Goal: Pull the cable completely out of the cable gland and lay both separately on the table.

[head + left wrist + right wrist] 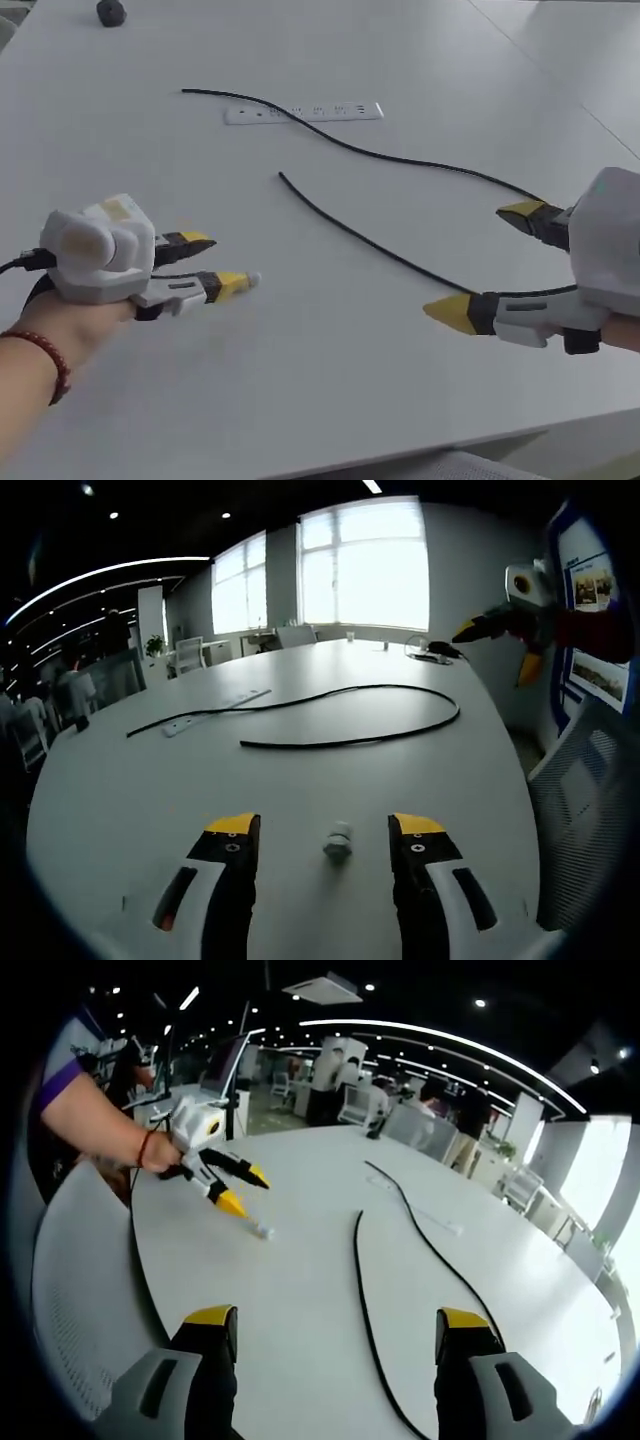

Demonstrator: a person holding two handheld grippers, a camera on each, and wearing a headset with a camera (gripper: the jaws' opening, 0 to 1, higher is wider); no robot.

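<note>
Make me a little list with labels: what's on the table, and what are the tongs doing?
table: white
cable gland: small, white, sitting on the table
cable: black, lying loose in a long bend, free of the gland
left tongs: open, gland between the tips, not gripped
right tongs: open, cable passing between the tips
power strip: white, cable lies across it

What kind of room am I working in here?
Probably an open-plan office or meeting area: a big white conference table, large windows behind it, and a mesh office chair alongside.
</note>
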